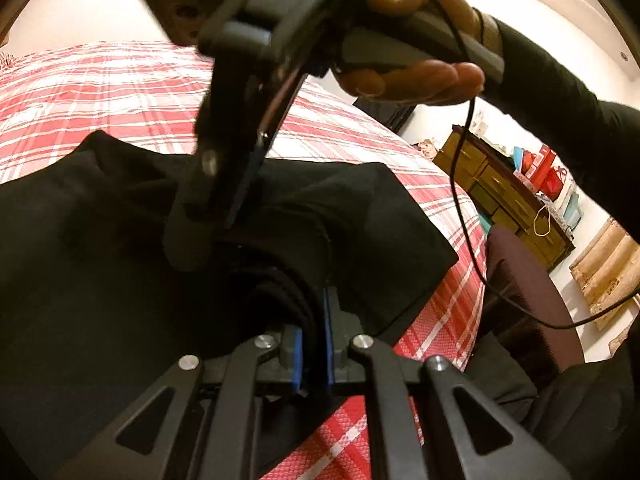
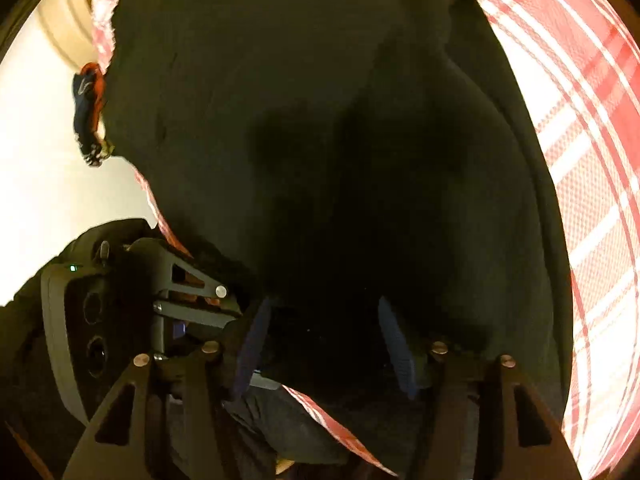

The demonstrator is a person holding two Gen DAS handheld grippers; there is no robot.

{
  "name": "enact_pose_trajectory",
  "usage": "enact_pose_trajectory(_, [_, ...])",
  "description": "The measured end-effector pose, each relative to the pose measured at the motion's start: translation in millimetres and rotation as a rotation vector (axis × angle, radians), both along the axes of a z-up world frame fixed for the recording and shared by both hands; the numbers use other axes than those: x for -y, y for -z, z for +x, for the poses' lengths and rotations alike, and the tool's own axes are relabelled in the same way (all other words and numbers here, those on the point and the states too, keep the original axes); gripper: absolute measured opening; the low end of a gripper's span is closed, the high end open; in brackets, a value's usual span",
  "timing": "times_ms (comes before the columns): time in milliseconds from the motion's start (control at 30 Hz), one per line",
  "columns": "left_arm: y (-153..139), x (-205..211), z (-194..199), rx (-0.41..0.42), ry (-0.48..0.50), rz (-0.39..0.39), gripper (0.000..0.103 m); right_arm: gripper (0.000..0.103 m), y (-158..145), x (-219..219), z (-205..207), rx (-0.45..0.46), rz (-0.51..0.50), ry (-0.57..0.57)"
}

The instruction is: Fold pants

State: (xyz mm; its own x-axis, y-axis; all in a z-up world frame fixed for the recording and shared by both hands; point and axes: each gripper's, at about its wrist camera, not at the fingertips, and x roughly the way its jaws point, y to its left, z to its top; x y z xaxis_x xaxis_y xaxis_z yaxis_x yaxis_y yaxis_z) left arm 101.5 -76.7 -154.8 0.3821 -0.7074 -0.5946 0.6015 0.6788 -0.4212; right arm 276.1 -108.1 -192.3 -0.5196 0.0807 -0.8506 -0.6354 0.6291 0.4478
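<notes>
Black pants (image 1: 100, 240) lie bunched on a bed with a red and white plaid cover (image 1: 100, 92). At the bottom of the left wrist view, my left gripper (image 1: 314, 316) is shut on a thick fold of the pants between its blue pads. A hand holds my right gripper (image 1: 210, 236) over the pants, pointing steeply down just beyond the left one. In the right wrist view the pants (image 2: 320, 120) fill most of the picture. My right gripper (image 2: 324, 304) has its blue pads wide apart over the dark cloth. My left gripper (image 2: 224, 300) shows at the lower left, at the pants' edge.
The bed's near edge (image 2: 340, 432) runs under the right gripper. A wooden dresser (image 1: 500, 196) with colourful boxes stands against the wall at right. A beige rug (image 1: 608, 264) lies on the white floor. A black cable (image 1: 460, 200) hangs from the hand. A shoe (image 2: 88, 112) lies on the floor.
</notes>
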Motion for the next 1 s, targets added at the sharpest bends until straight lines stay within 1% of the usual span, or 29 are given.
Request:
enact_pose_trajectory(67, [0.1,-1.3,0.3,-0.001,-0.001,-0.005,0.01,0.056,-3.1,-6.9,-5.5,0.033,-0.021,-0.037])
enact_pose_trajectory(100, [0.0,-1.6,0.5,-0.002,-0.003,-0.008,0.01,0.051,-2.6,-12.3,-13.0,0.062,-0.037,-0.077])
enact_pose_trajectory(133, [0.1,-1.7,1.0,-0.004,-0.005,-0.012,0.01,0.043,-1.7,-15.0,-20.3,0.084,-0.057,-0.13])
enact_pose_trajectory(167, [0.7,-2.1,0.7,-0.005,-0.006,-0.015,0.01,0.031,-2.3,-17.1,-26.5,0.121,-0.071,-0.16])
enact_pose_trajectory(200, [0.8,-3.1,1.1,-0.005,-0.008,-0.018,0.011,0.023,-5.3,-19.5,-30.5,0.173,-0.081,-0.189])
enact_pose_trajectory(233, [1.0,-4.3,1.7,-0.007,-0.011,-0.019,0.012,0.016,-9.0,-20.6,-32.9,0.204,-0.076,-0.201])
enact_pose_trajectory(267, [1.0,-5.9,2.4,-0.01,-0.014,-0.023,0.012,0.015,-15.9,-21.7,-34.5,0.25,-0.065,-0.21])
enact_pose_trajectory(300, [0.2,-6.7,2.8,-0.013,-0.017,-0.025,0.012,0.015,-21.8,-26.4,-37.7,0.29,-0.055,-0.208])
enact_pose_trajectory(400, [-3.0,-13.3,5.4,-0.02,-0.045,-0.034,0.013,0.014,-47.7,-26.6,-25.4,0.425,-0.011,-0.168])
enact_pose_trajectory(433, [-5.2,-17.5,7.3,-0.025,-0.064,-0.045,0.013,0.014,-53.3,-24.4,-21.1,0.442,0.008,-0.155])
enact_pose_trajectory(467, [-6.5,-22.2,9.5,-0.031,-0.085,-0.056,0.013,0.015,-58.0,-23.9,-17.4,0.452,0.05,-0.121])
enact_pose_trajectory(500, [-6.6,-25.8,11.5,-0.042,-0.1,-0.068,0.013,0.015,-58.3,-22.5,-14.2,0.471,0.07,-0.089])
enact_pose_trajectory(533, [-6.1,-30.8,15.3,-0.061,-0.12,-0.081,0.013,0.015,-55.9,-20.0,-11.3,0.509,0.079,-0.072])
enact_pose_trajectory(600, [-2.8,-43.7,22.5,-0.101,-0.162,-0.1,0.013,0.016,-46.4,-17.6,-9.1,0.612,0.078,-0.066])
enact_pose_trajectory(633, [0.0,-48.1,25.9,-0.124,-0.184,-0.11,0.015,0.023,-42.7,-14.6,-7.7,0.638,0.097,-0.032])
enact_pose_trajectory(667, [3.3,-52.1,29.7,-0.147,-0.207,-0.116,0.017,0.029,-41.0,-11.5,-9.5,0.634,0.139,0.009])
enact_pose_trajectory(700, [9.3,-56.4,34.9,-0.188,-0.229,-0.122,0.017,0.032,-40.9,-8.5,-13.4,0.623,0.177,0.033])
enact_pose_trajectory(733, [12.2,-59.8,37.4,-0.212,-0.231,-0.148,0.018,0.04,-44.9,-1.1,-15.4,0.623,0.204,0.055])
enact_pose_trajectory(767, [13.2,-62.3,39.1,-0.23,-0.232,-0.171,0.017,0.045,-51.0,10.7,-12.9,0.635,0.223,0.086])
enact_pose_trajectory(833, [13.7,-62.9,39.9,-0.248,-0.219,-0.183,0.014,0.047,-67.2,37.1,-12.4,0.681,0.263,0.165])
enact_pose_trajectory(933, [15.2,-62.9,38.9,-0.273,-0.19,-0.204,0.011,0.047,-90.3,82.1,-11.2,0.82,0.262,0.271])
enact_pose_trajectory(967, [15.2,-64.0,37.2,-0.276,-0.194,-0.203,0.011,0.048,-98.4,96.9,-18.8,0.856,0.27,0.304])
enact_pose_trajectory(1000, [15.8,-64.7,36.7,-0.281,-0.199,-0.202,0.011,0.048,-101.8,106.3,-18.3,0.861,0.284,0.323])
